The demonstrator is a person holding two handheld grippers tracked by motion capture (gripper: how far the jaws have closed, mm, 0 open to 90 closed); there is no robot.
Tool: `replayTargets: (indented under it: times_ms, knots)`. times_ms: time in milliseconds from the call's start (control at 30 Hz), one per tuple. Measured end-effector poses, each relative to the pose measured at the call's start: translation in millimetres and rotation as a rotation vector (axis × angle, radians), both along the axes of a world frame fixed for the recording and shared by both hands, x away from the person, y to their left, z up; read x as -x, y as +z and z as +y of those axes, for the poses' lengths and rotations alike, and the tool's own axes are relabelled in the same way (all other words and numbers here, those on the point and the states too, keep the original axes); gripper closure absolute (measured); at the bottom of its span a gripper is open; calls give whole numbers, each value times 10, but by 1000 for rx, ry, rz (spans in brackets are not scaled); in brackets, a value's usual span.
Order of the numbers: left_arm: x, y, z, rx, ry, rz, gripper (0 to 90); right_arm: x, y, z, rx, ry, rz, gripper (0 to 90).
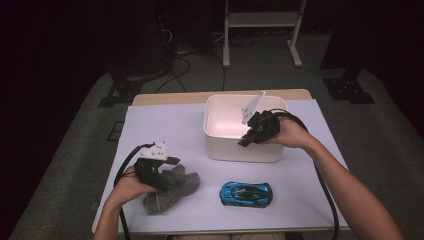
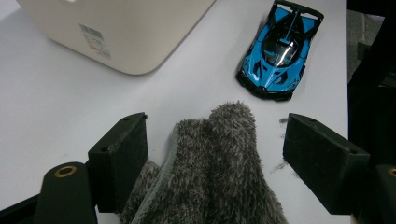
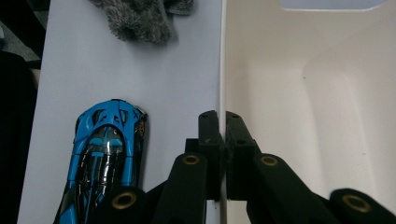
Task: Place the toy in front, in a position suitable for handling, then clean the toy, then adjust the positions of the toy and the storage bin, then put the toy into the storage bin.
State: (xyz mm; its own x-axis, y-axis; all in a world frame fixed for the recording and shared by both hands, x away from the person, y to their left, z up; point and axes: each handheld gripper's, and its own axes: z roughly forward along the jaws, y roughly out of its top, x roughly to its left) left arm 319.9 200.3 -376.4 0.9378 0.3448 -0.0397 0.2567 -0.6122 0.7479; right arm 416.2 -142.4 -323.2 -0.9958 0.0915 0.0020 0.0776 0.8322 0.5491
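Here we hold our left gripper with jaws spread around the grey cloth, while our right gripper pinches the white bin's wall, toy car nearby

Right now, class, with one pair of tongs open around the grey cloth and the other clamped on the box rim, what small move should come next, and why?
Probably close the left tongs on the grey cloth. Their jaws stand open on either side of it, not yet pressing. The right tongs already pinch the white box by its rim, steadying it to receive the cloth.
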Motion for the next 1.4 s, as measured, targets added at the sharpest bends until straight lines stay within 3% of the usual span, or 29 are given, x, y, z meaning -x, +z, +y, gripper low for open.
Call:
replayTargets:
  times_ms: [800,833,867,1000,1200,1400]
  knots:
    - [33,22,-11,2,-9,-5,203,192,-14,22,-20,3,8,858]
    - [34,18,-18,6,-8,-7,201,186,-14,21,-22,-4,16,827]
    - [33,18,-19,3,-7,-5,198,174,-11,16,-34,-21,33,672]
    - [30,11,-24,-1,-11,-5,195,197,19,-24,-44,-52,36,527]
    - [27,12,-28,1,-10,-5,185,308,119,-128,-111,-90,24,392]
    - [36,9,-22,5,-3,0,182,471,236,-230,-173,-94,0,324]
